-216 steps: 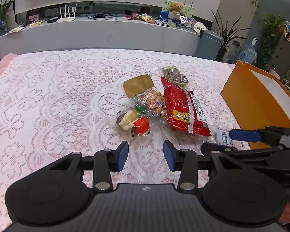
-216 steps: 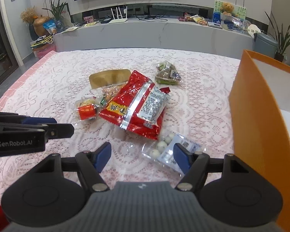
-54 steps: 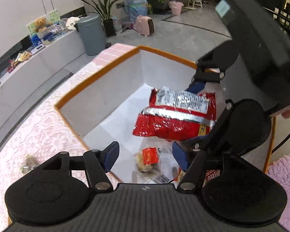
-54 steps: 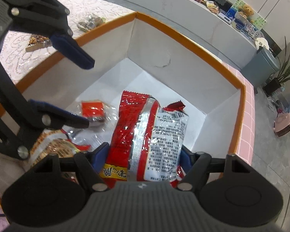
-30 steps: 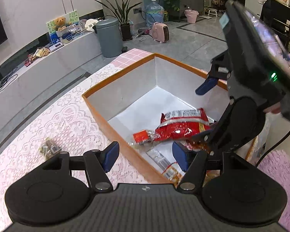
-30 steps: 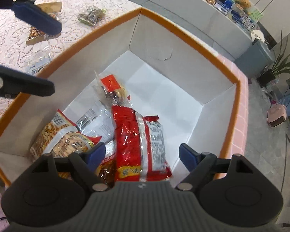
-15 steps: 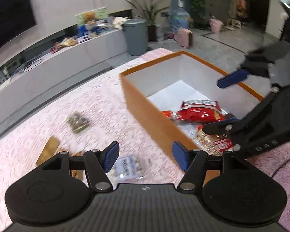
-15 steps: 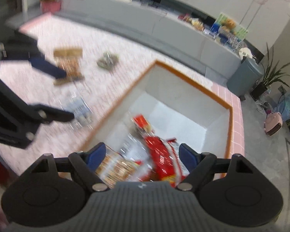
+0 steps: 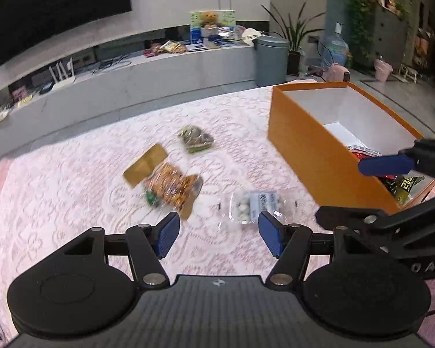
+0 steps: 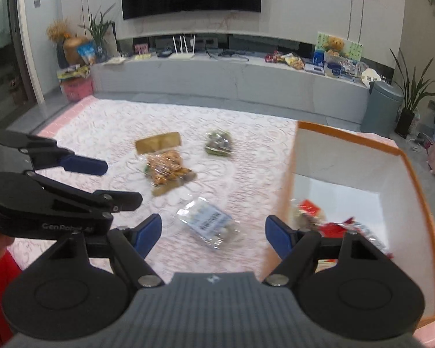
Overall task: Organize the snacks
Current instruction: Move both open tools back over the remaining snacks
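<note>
1. Left wrist view: a lace-covered table (image 9: pixel 58 179) carries the sorting job, and every place below is given from the orange box (image 9: pixel 313 148) at its right end.
2. The orange box, white inside, already holds a red packet (image 10: pixel 342 227) and other wrappers against its near wall, seen best from the right wrist camera.
3. A peanut snack bag (image 9: pixel 171 187) with a tan header card lies well to the left of the box, the farthest of the loose snacks.
4. A clear pack of white candies (image 9: pixel 252 204) lies near the box's outer wall, closest of the three still outside.
5. A small green-tinted packet (image 9: pixel 195 139) sits left of the box and farther back, apart from the others.
6. The left gripper (image 9: pixel 217 230) hovers over the table with jaws spread and nothing between them; the candy pack shows just beyond its tips.
7. The right gripper (image 10: pixel 213 232) hangs beside the box's left wall, equally wide and empty, above the same pack.
8. Judged from this layout, the job is partly done with three snacks left. The next move likely calls for lowering one gripper onto the candy pack, pinching its thin film, and lifting it over the wall.
</note>
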The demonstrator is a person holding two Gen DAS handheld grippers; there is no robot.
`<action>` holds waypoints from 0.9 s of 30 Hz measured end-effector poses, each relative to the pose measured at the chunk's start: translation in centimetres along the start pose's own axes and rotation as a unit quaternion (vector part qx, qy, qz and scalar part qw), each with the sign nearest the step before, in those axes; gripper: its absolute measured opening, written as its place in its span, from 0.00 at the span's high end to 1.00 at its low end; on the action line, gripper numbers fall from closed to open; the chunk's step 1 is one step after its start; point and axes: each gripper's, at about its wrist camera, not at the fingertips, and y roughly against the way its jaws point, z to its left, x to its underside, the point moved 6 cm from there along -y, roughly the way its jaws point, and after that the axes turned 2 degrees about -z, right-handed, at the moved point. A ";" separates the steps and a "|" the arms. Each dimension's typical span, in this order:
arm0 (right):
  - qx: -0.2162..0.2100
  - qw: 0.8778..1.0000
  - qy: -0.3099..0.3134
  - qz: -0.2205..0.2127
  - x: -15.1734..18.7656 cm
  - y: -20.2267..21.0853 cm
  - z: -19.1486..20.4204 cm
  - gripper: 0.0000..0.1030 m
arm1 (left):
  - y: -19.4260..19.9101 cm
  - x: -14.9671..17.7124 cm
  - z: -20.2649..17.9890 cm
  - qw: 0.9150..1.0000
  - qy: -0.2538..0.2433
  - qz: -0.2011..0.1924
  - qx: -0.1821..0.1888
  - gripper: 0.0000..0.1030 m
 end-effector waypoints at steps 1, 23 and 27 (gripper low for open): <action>0.000 1.000 -0.002 -0.004 0.3 -0.3 0.6 0.26 | 0.2 0.5 0.3 1.000 0.005 0.001 0.001 0.30; -0.006 0.993 0.083 0.089 2.0 -9.7 3.2 0.31 | -3.2 3.8 5.4 0.996 0.080 0.038 0.019 0.30; -0.026 0.978 0.146 0.147 0.0 -11.8 2.5 0.22 | -4.6 2.8 6.3 0.995 0.091 0.047 0.012 0.30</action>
